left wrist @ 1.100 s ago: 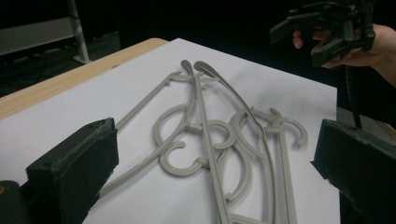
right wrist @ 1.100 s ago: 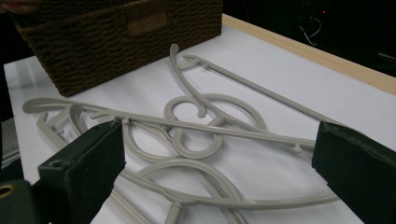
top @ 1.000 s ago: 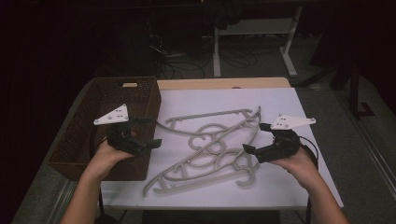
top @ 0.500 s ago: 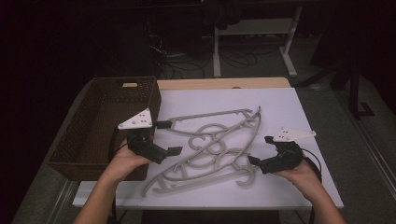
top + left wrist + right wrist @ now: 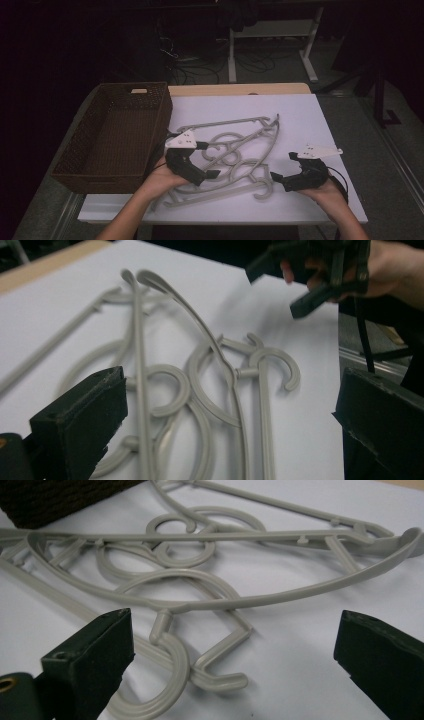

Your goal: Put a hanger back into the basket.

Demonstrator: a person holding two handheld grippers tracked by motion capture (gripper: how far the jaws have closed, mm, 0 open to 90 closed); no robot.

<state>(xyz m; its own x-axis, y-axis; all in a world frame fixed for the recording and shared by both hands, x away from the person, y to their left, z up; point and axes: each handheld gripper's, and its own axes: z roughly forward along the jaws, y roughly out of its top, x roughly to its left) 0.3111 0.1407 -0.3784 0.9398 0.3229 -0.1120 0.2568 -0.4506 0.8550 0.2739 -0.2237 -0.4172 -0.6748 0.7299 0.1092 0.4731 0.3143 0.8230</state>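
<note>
Left tongs (image 5: pixel 208 160) now over hangers (image 5: pixel 235 155)

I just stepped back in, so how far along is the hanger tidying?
Nothing looks done: the basket holds no hangers. In hand: the left gripper is open over the grey hangers, and the right gripper is open beside their hooks. Left: grasping and moving them all.

The room is dim, its far part almost black. Ahead of the grippers, beyond the table (image 5: pixel 300 107) with its white top and pale wooden far edge (image 5: pixel 240 89), a white desk frame (image 5: pixel 272 35) stands on the grey floor (image 5: pixel 360 107), with dark cables (image 5: pixel 200 62) strewn at its foot.
</note>
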